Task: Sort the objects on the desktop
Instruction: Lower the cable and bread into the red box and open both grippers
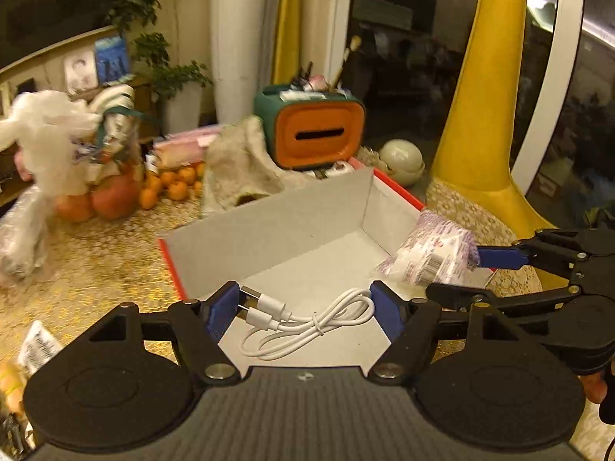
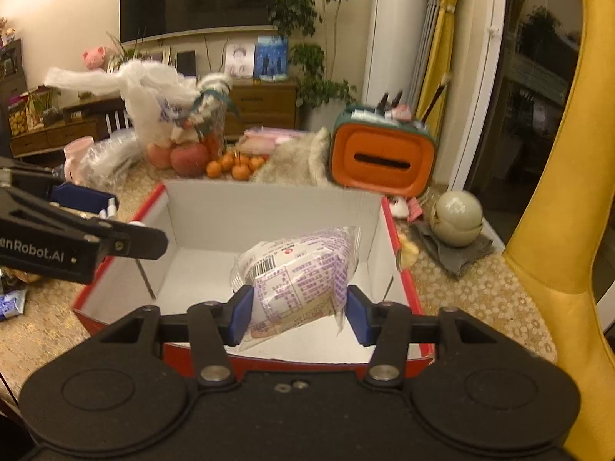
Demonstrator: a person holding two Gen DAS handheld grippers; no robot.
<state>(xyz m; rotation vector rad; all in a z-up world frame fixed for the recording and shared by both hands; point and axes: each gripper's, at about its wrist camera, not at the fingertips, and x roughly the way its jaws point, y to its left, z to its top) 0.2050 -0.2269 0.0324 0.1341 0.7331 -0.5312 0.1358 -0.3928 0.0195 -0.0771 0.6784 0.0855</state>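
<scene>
A: What's the biggest thing I've got under both tools?

B: The red box [image 2: 399, 253] with the white inside, standing on the counter [image 2: 480, 288]. I have both tools over its open top.

A: Right tool?

B: My right tool [image 2: 299, 317] reaches in from the near wall, level. Its blue pads [image 2: 242, 315] sit either side of the snack packet [image 2: 300, 272]. The packet looks held between them, but the right pad shows a small gap, so I cannot tell whether it is clamped.

A: Left tool?

B: My left tool [image 1: 303, 313] has its jaws spread wide, gripping nothing. The white cable [image 1: 307, 326] lies coiled on the box floor between them.

A: Any writing?

B: "enRobot.AI" on the left tool's arm, seen from the right wrist. The packet carries purple print and a barcode, too small to read.
</scene>
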